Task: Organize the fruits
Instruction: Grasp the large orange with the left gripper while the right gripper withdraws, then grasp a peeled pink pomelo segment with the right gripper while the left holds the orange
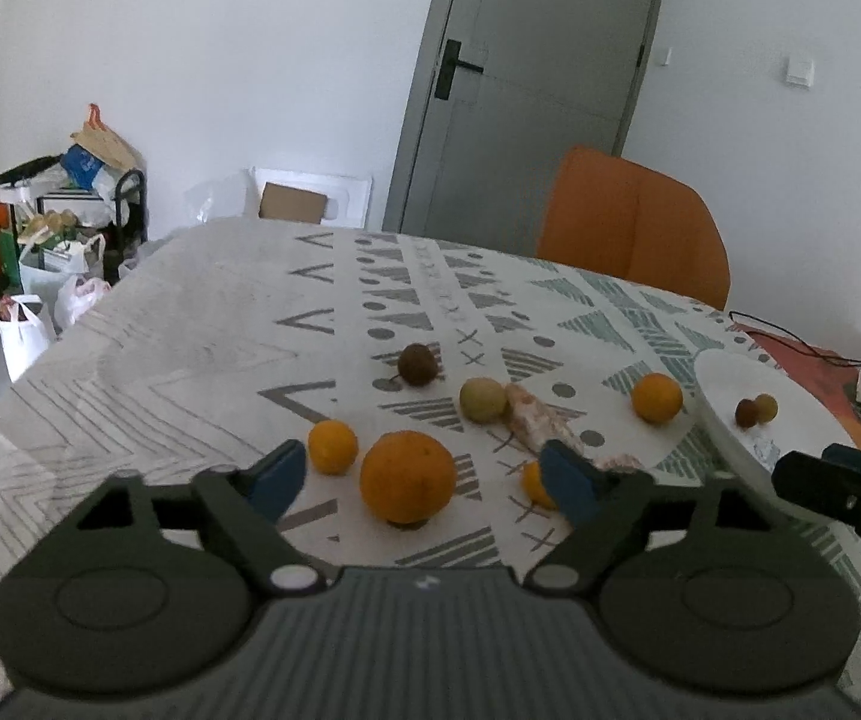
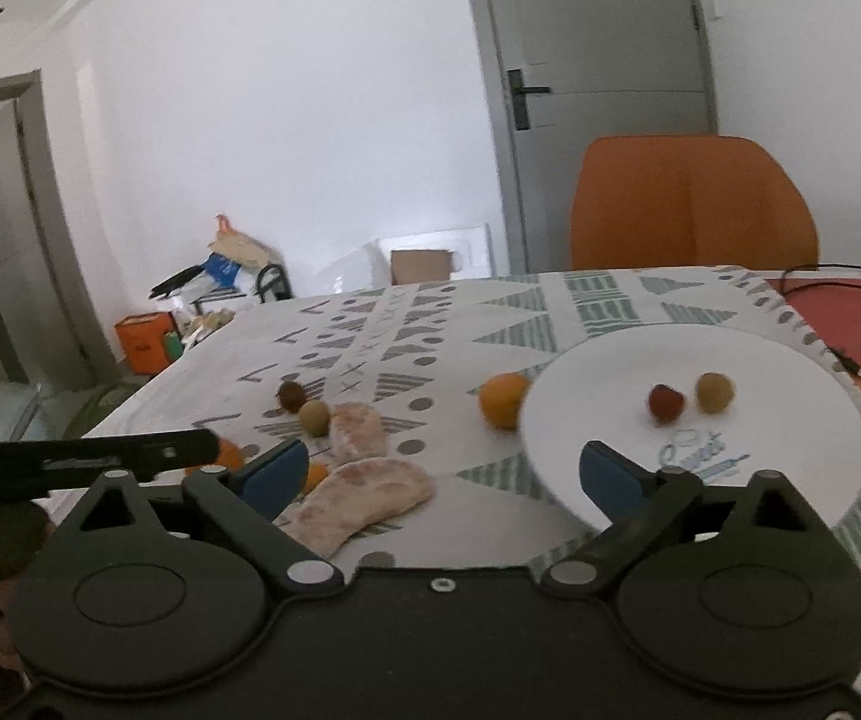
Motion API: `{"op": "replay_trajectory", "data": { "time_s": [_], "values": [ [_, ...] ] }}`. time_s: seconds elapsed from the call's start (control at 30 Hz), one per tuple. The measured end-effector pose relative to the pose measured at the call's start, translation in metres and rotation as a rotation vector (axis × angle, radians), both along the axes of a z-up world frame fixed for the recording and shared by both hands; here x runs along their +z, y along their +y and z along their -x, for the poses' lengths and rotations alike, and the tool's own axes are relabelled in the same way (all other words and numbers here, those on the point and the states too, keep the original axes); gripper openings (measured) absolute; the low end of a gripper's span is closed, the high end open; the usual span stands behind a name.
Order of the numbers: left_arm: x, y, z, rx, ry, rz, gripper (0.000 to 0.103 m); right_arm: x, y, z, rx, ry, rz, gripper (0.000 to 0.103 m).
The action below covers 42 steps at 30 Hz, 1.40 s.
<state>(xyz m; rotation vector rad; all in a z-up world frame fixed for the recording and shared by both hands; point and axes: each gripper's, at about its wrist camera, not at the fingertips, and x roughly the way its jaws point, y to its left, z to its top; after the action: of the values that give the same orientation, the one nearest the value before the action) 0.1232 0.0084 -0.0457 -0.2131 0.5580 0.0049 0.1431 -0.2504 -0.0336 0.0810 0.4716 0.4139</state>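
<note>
We find the left gripper (image 1: 424, 480) released, its blue fingers spread to either side of a large orange (image 1: 408, 476) resting on the patterned tablecloth (image 1: 190, 330). The right gripper (image 2: 443, 477) is likewise released, holding nothing, poised over the near rim of the white plate (image 2: 610, 372). The plate carries two small fruits: a reddish one (image 2: 665, 402), possibly a lychee given the blur, and a tan one (image 2: 714, 392) beside it.
</note>
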Motion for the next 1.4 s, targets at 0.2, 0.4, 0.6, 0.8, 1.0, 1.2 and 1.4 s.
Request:
{"op": "replay_trajectory", "data": {
  "time_s": [0.2,0.4,0.6,0.8,1.0,1.2,1.4],
  "values": [
    [-0.011,0.001,-0.011,0.0,0.019,0.015,0.067,-0.007,0.012,-0.004,0.02,0.039,0.01,0.083],
    [-0.025,0.004,-0.02,-0.01,0.054,0.052,0.041,-0.014,0.029,-0.007,0.062,0.072,0.036,0.079],
    [-0.027,0.015,-0.014,-0.006,0.023,0.112,0.038,-0.02,0.046,-0.013,0.083,0.101,0.071,0.077],
    [-0.022,0.023,-0.005,-0.004,-0.008,0.142,0.038,-0.03,0.057,-0.024,0.067,0.17,0.069,0.07],
    [-0.021,0.027,-0.005,0.008,-0.009,0.164,0.038,-0.035,0.068,-0.034,0.062,0.208,0.04,0.069],
    [-0.019,0.025,-0.002,-0.004,-0.02,0.158,0.038,-0.039,0.075,-0.041,0.042,0.173,0.075,0.061],
    [-0.02,0.026,-0.003,-0.001,-0.013,0.154,0.038,-0.037,0.068,-0.037,0.039,0.158,0.129,0.036]
  ]
}}
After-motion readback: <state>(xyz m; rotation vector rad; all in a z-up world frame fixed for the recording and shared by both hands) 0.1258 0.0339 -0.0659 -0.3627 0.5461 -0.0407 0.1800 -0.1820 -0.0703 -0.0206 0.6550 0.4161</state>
